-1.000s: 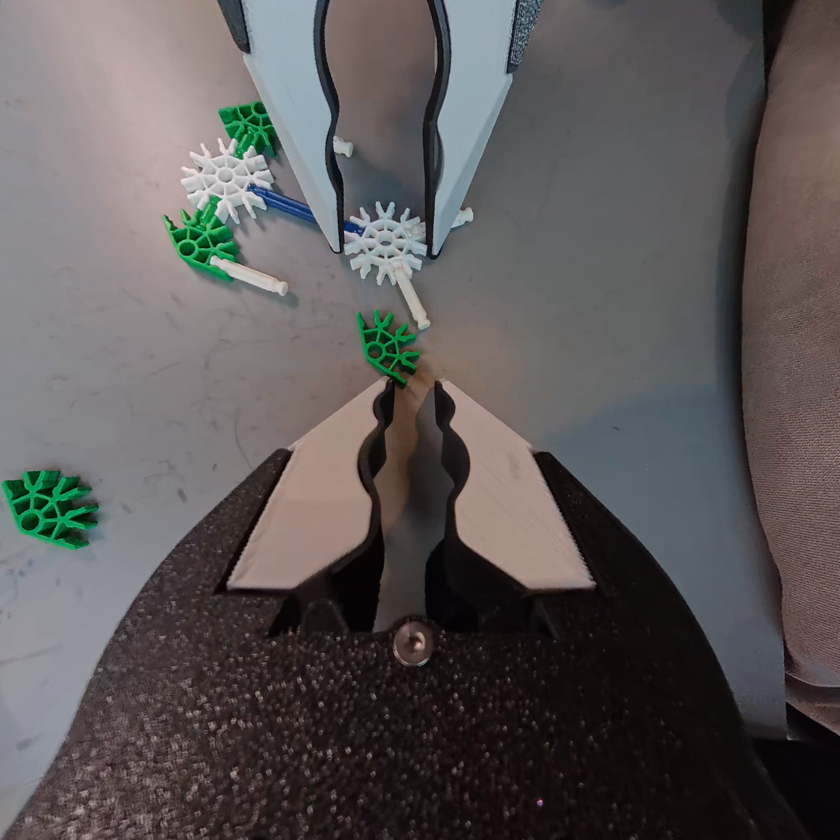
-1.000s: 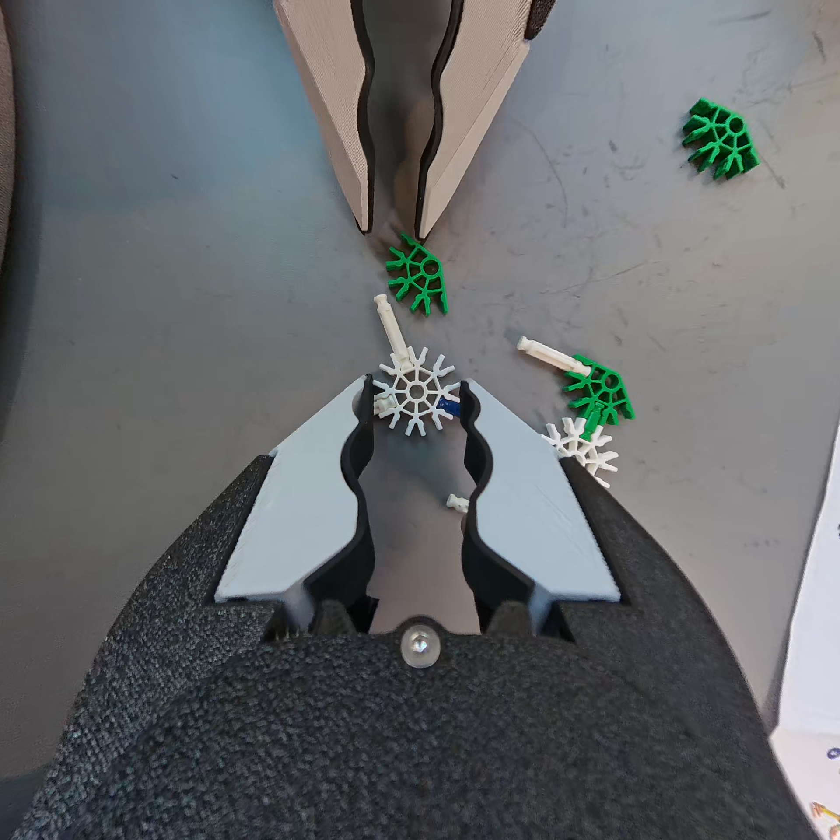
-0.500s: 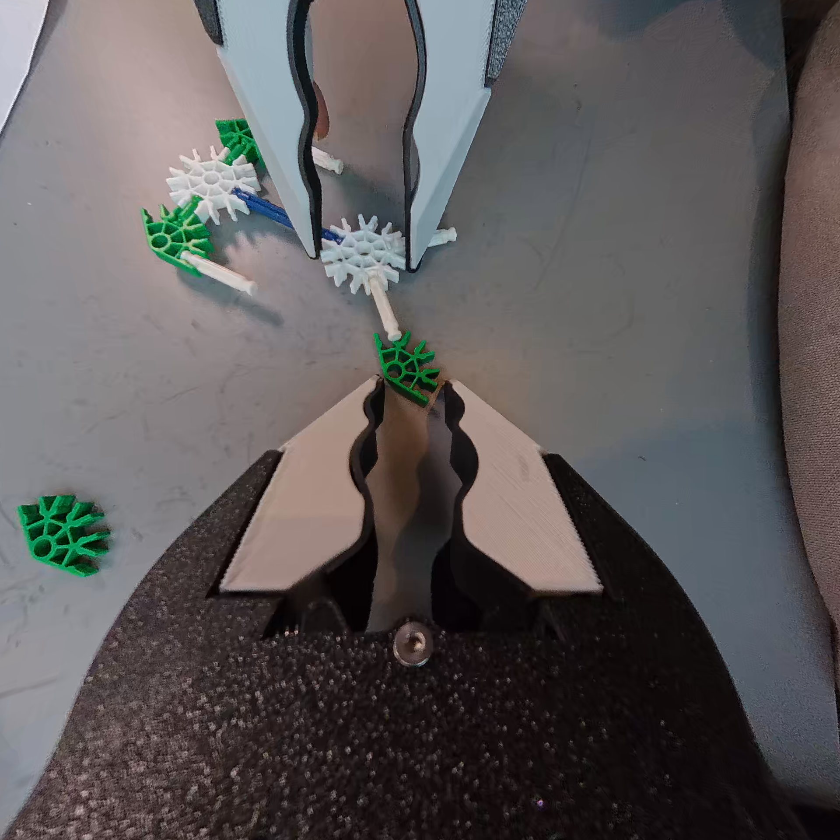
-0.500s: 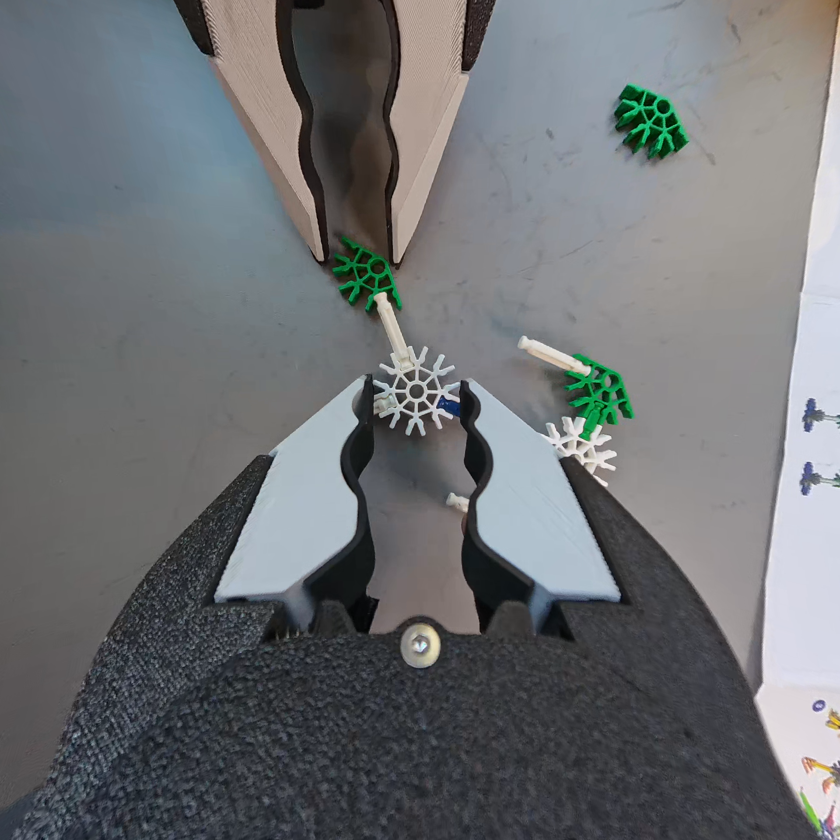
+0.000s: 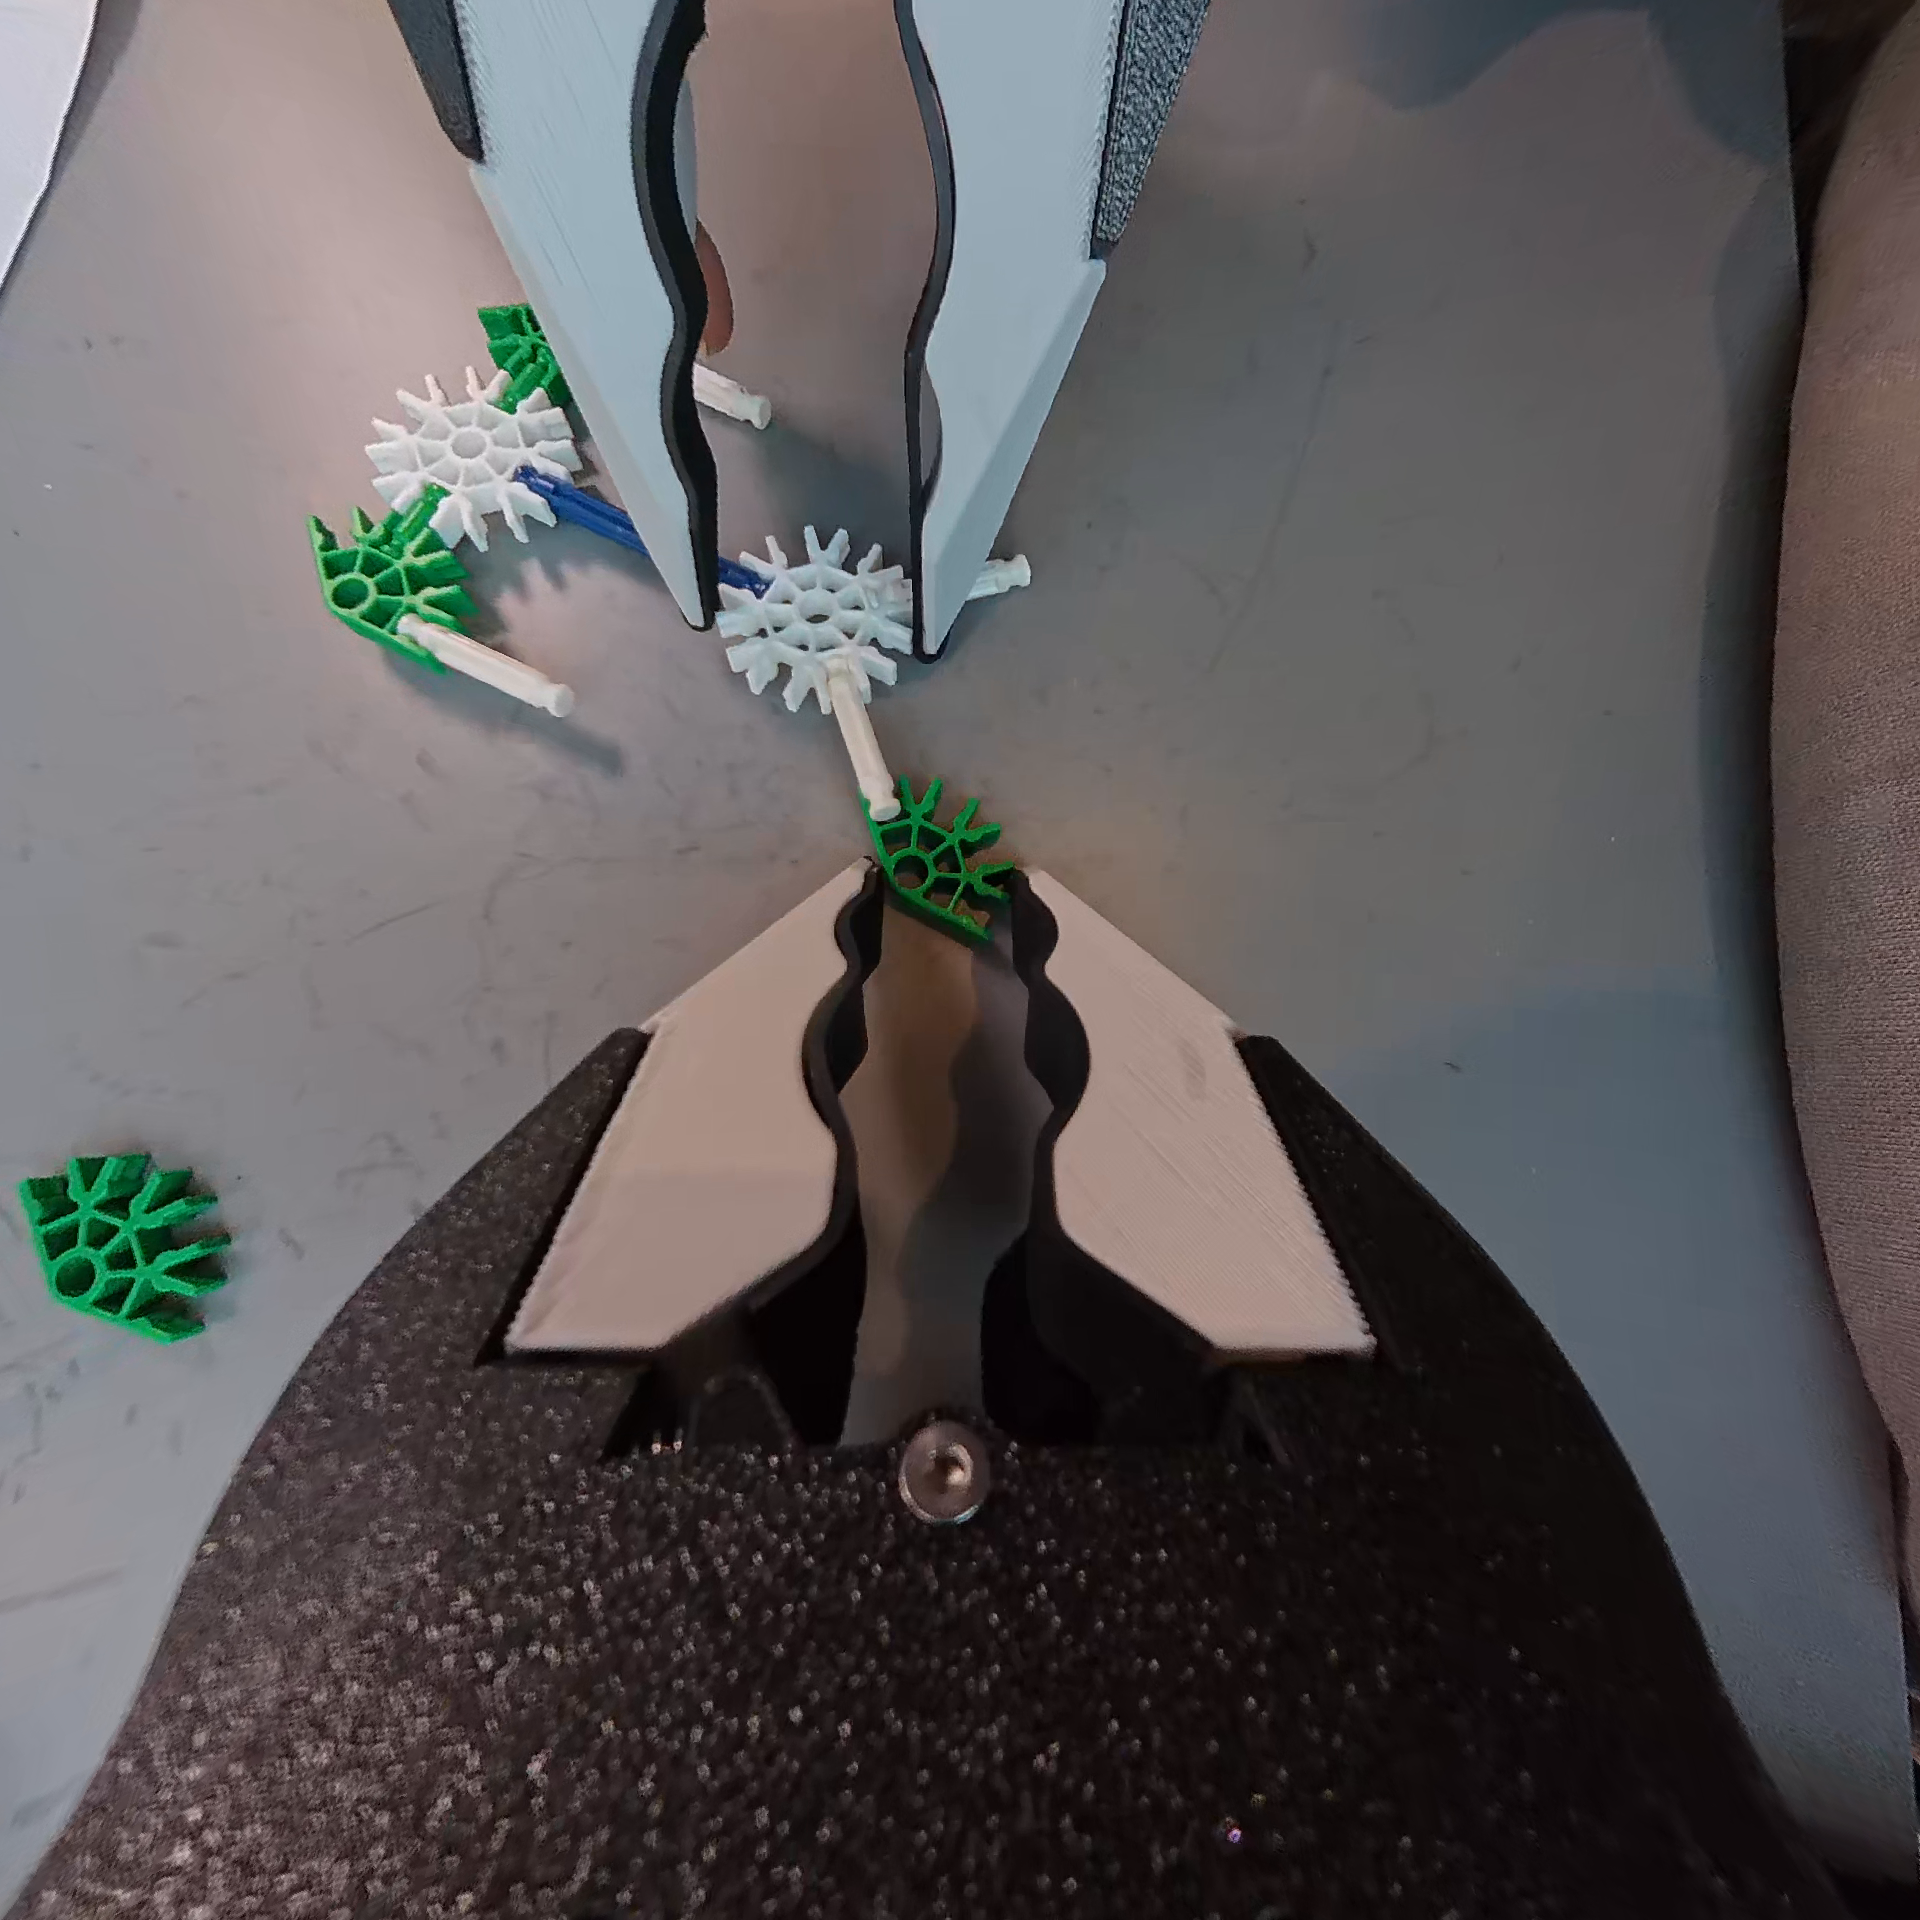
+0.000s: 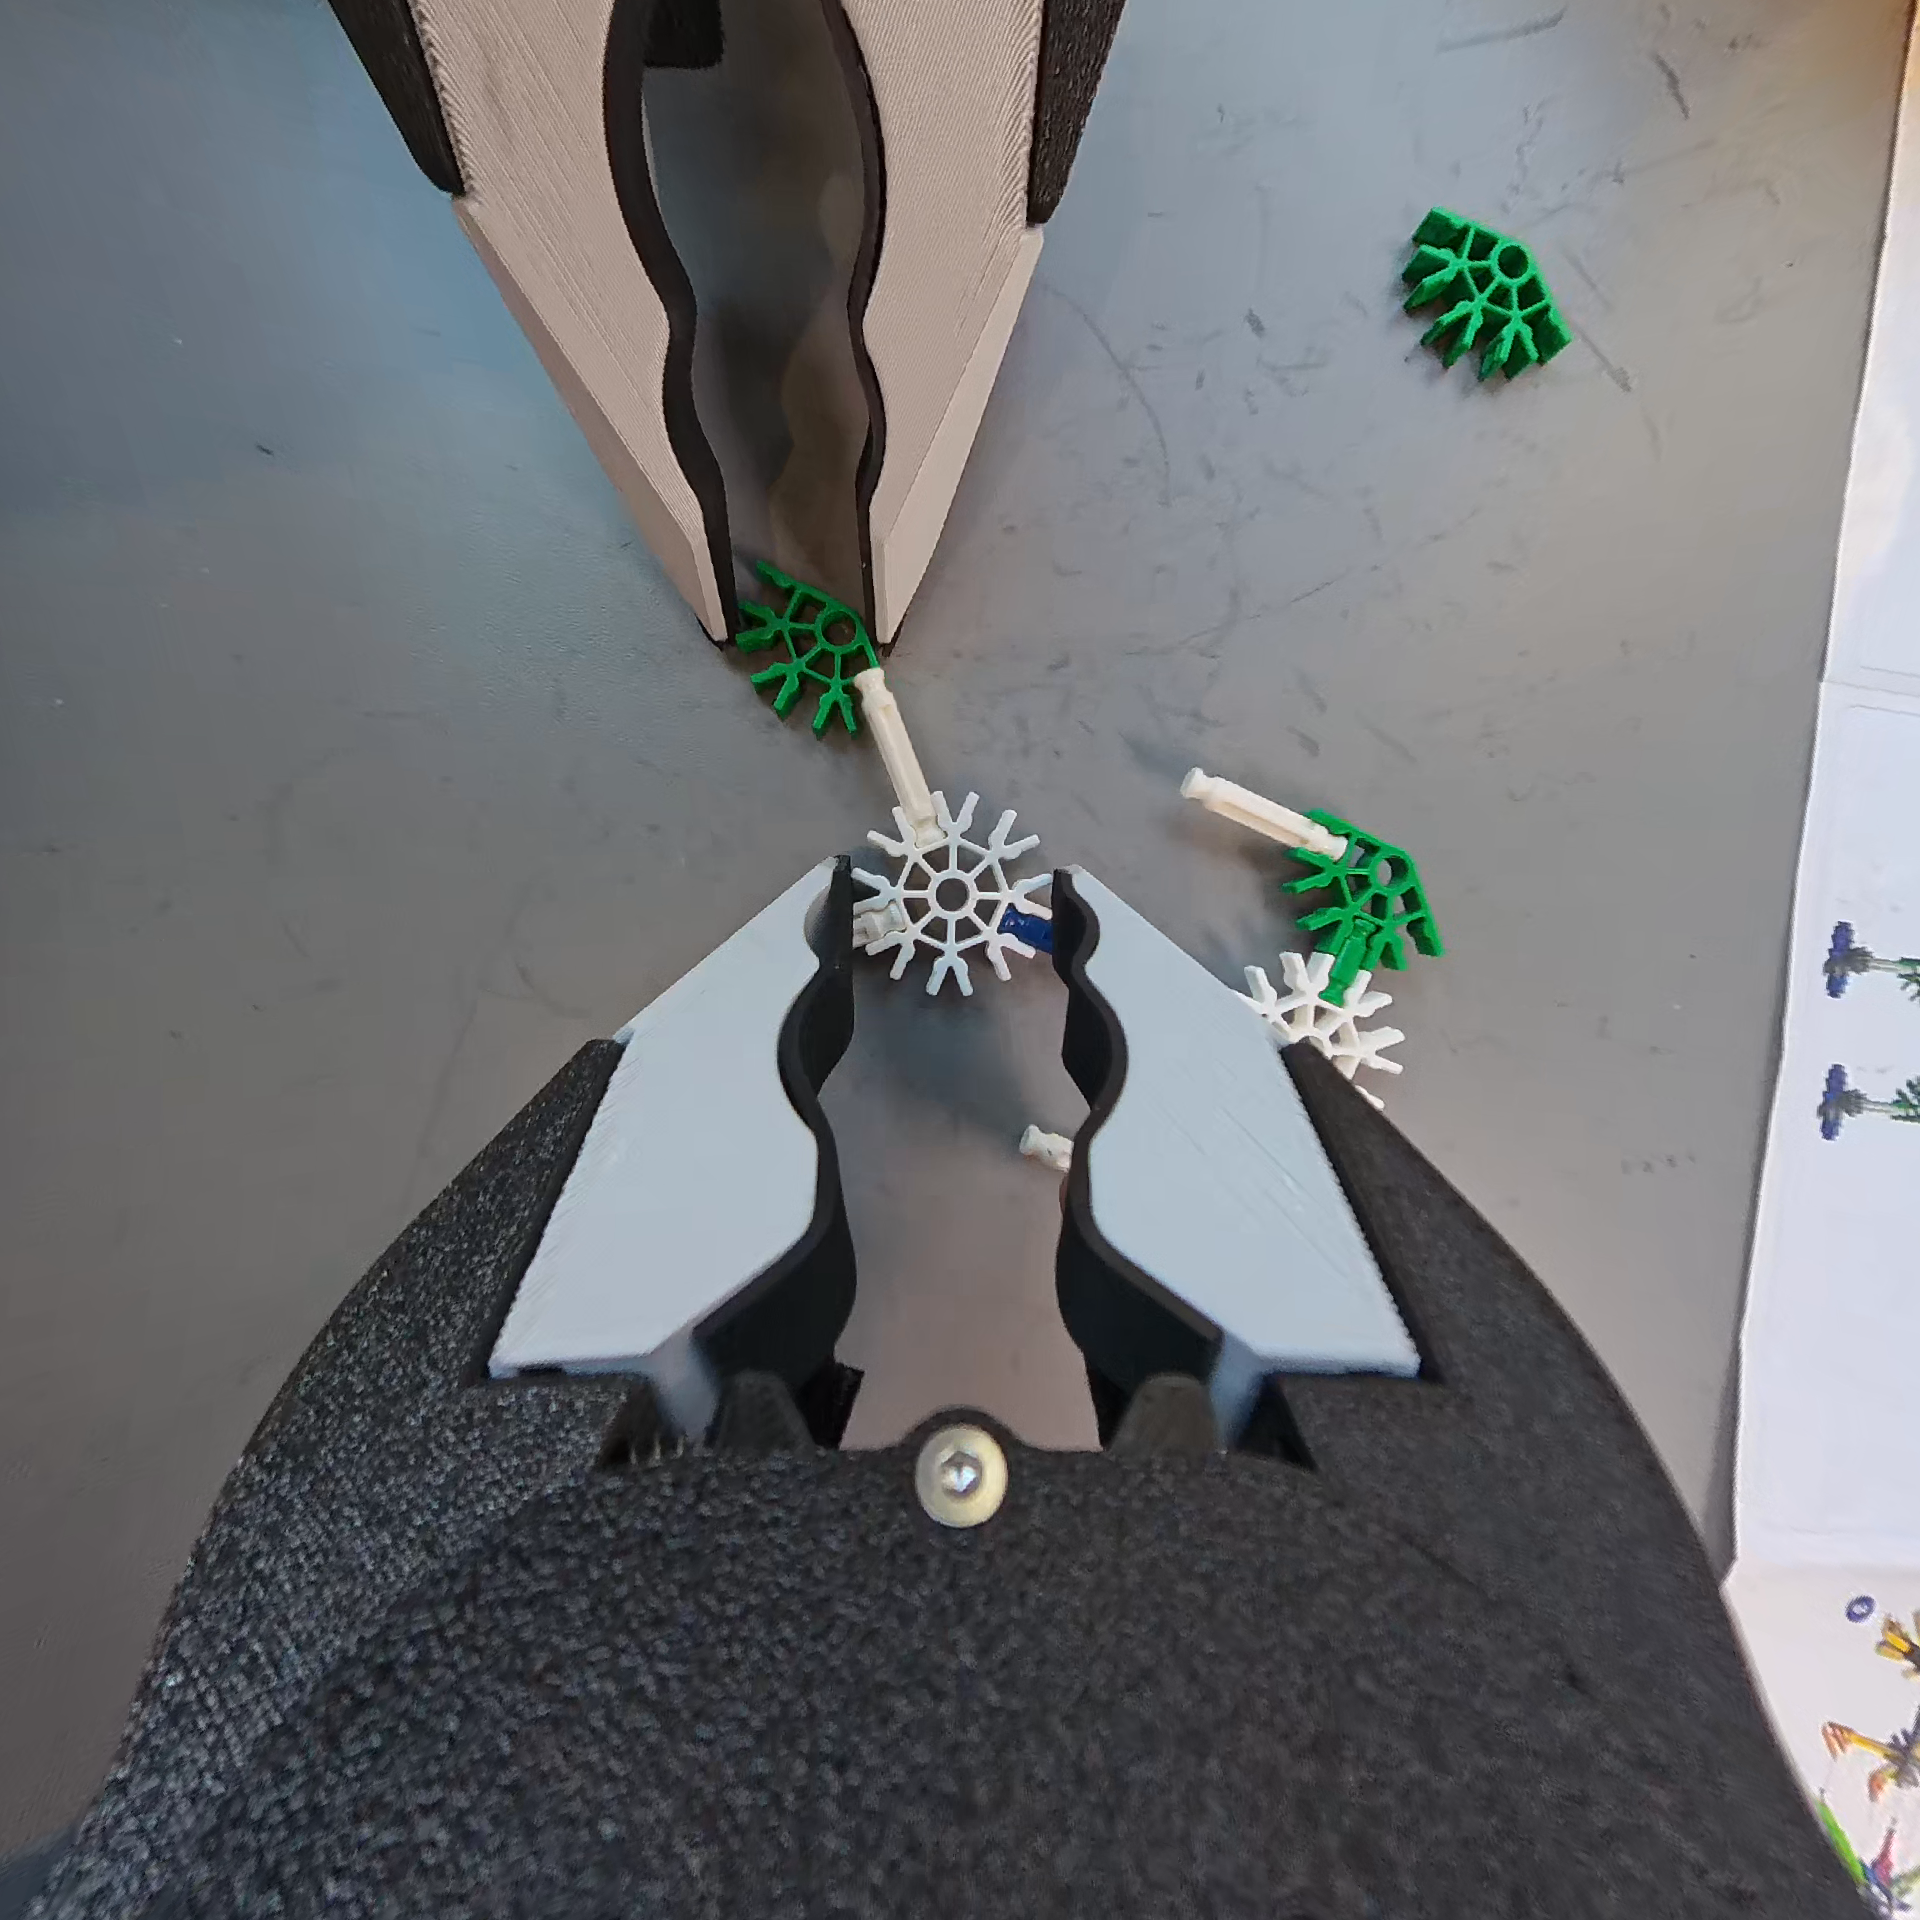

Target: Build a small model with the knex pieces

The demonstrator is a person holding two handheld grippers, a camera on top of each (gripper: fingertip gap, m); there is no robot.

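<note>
White snowflake connector (image 6: 951, 894): flat on the grey table (image 6: 312, 727), between the tips of the right gripper (image 6: 951, 899); a blue rod (image 5: 582, 506) runs from it, under one blue-grey finger, to a second white snowflake connector (image 5: 470, 454).
White rod (image 6: 902, 750): plugged into the snowflake connector; its free end touches the green fan-shaped connector (image 6: 810, 657).
Green fan-shaped connector: flat on the table, at the tips of the left gripper (image 5: 943, 883), its edges against both pads.
Right gripper: blue-grey fingers, tips set either side of the snowflake connector; the pads seem to touch its spokes, but a firm grip cannot be told.
Left gripper: beige fingers at a narrow gap, closed in on the green connector; whether it is truly clamped is unclear.
Side cluster: second snowflake connector joined to a green connector with a white rod (image 5: 387, 589); another green piece (image 5: 525, 348) lies partly hidden behind the right gripper's finger.
Loose parts: a short white rod (image 6: 1044, 1144) by the right gripper's finger; a lone green connector (image 5: 123, 1252) well apart.
Table edge: a printed sheet (image 6: 1849, 1143) on one side, grey fabric (image 5: 1860, 831) on the other.
</note>
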